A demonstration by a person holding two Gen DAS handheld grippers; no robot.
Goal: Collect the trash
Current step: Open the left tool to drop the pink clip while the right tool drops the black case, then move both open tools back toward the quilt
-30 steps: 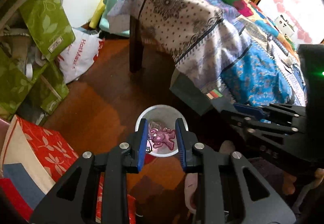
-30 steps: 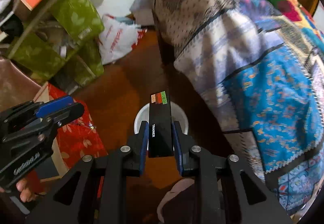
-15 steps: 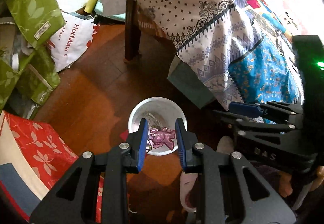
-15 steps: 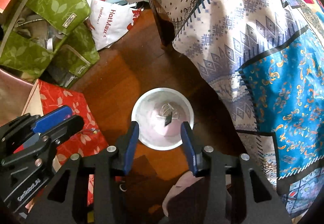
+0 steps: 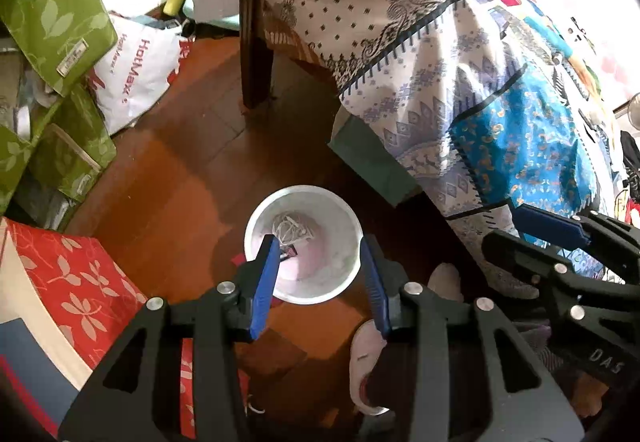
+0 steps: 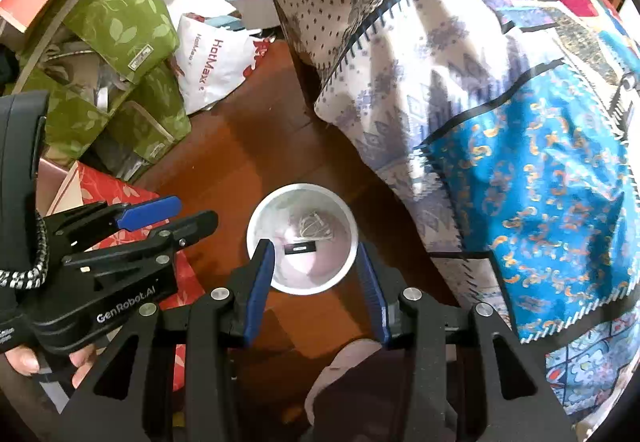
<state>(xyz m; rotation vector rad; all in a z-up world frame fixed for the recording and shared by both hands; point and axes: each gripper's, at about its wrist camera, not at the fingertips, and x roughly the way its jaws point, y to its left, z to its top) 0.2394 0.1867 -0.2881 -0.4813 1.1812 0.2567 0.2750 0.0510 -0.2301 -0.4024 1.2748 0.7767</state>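
The left gripper hangs above the white bin with its blue pads spread and nothing between them; its jaws have just been opening, and the small pink scrap it let go cannot be made out clearly inside the bin from here. The right gripper is likewise released, jaws apart and empty, poised over the same bin. A small black strip lies flat on the bin's floor beside a tangle of white cord, so the trash is down inside the bin, not on the rim.

The step in hand looks like the drop-off, and it appears done for both pieces. To finish it well, both grippers should lift straight up before swinging away, so a pad does not catch the rim and tip the light bin on the wooden floor. The jaws can stay apart on the way out, ready for the next piece.

Around the bin the room is crowded: a patterned bedspread hangs close on one side, a red floral box sits near on the other, and green bags and a white shopping bag lie further off. Whether any loose trash remains on the floor cannot be told from these views; a slow look round before reaching would be wise.
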